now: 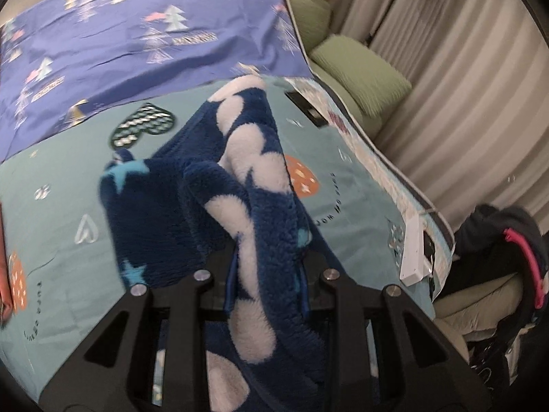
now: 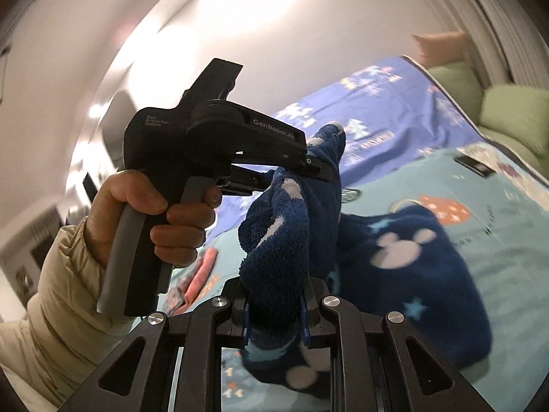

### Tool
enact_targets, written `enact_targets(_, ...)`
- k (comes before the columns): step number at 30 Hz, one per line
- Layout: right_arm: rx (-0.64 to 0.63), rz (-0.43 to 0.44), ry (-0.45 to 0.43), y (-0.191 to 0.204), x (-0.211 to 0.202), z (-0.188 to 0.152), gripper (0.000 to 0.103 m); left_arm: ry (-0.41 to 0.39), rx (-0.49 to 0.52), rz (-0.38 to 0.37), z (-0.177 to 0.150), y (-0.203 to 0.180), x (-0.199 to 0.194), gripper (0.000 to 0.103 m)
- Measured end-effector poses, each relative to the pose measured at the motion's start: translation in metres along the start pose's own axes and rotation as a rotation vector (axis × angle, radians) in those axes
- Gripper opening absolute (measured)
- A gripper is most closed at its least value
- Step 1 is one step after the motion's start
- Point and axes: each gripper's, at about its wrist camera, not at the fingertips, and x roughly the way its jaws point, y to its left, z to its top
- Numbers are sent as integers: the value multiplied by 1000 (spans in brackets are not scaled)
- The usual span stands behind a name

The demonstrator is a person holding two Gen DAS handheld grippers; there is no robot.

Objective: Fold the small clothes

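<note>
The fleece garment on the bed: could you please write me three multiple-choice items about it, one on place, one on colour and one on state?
1. Where does the green heart print lie in the left wrist view?
A. on the teal bed sheet, beyond the garment
B. on the curtain
C. on the green cushion

2. What colour is the fleece garment?
A. red with stripes
B. dark blue with white patches and light blue stars
C. plain grey

3. How is the garment held?
A. lying flat, untouched
B. by one claw only
C. by both claws, lifted

Answers:
1 A: the heart print sits on the teal bed sheet.
2 B: the fleece garment shows those colours.
3 C: the left claw and right claw each pinch fleece.
</note>
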Motion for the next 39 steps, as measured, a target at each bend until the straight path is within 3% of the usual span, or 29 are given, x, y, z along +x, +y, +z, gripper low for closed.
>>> enact_targets(6, 170, -13, -2, -54, -17, -4, 19, 87, 83, 36, 9, -44, 52, 31)
enact_targets(10, 346, 16, 32, -101, -16, -17, 19, 116, 115, 53, 9, -59, 74, 40)
enact_targets(15, 509, 36, 93, -144, -12, -38, 19, 24, 111, -62, 9, -60, 47, 42)
enact_targets(19, 593, 64, 119, -163, -11, -51, 19, -63, 145, -36, -1, -53, 12, 42)
enact_targets(25, 549, 36, 141, -161, -16, -48, 24, -94, 228, 139, -47, -30, 2, 42)
enact_targets(29, 491, -39, 137, -157, -30, -41, 35, -88, 252, 185, -77, -20, 13, 42)
enact_targets(33, 308, -193, 115, -131, -48, -22, 37, -121, 295, 204, -84, -25, 18, 45)
enact_targets(34, 228, -269, 94, -117, -55, -14, 37, -117, 298, 206, -83, -26, 21, 46)
enact_targets(36, 137, -324, 47, -97, -63, -4, 37, -110, 307, 209, -83, -27, 26, 47)
enact_targets(39, 83, -217, 36, -77, -60, 7, 37, -108, 301, 199, -85, -27, 34, 47)
